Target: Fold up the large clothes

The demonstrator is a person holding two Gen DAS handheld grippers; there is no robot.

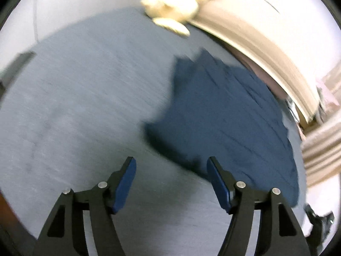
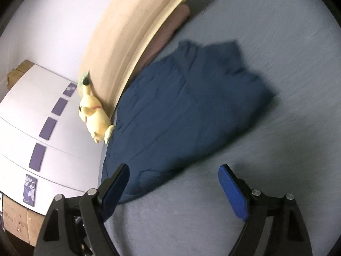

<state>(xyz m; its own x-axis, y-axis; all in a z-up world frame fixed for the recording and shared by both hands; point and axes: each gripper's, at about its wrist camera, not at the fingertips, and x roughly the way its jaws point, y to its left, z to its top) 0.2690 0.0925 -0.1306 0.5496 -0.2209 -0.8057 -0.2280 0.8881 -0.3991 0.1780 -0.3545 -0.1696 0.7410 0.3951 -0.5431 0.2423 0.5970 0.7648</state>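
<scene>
A dark blue garment (image 1: 226,123) lies partly folded on the grey-blue bed sheet (image 1: 74,111), close to the beige headboard. My left gripper (image 1: 171,168) hovers open just left of its near edge, with only sheet between the blue pads. In the right wrist view the same garment (image 2: 187,111) spreads from the headboard toward the middle of the sheet (image 2: 277,170). My right gripper (image 2: 173,177) stands open above the garment's near corner; its left finger (image 2: 115,187) overlaps the cloth's edge in the picture and nothing is gripped.
A beige padded headboard (image 2: 127,34) runs along the bed. A yellow plush toy (image 2: 96,117) leans at its base, also the plush toy (image 1: 170,8). A brown pillow (image 2: 170,29) lies by the headboard. A white wardrobe (image 2: 32,128) with purple panels and cardboard boxes (image 2: 19,221) stand beside the bed.
</scene>
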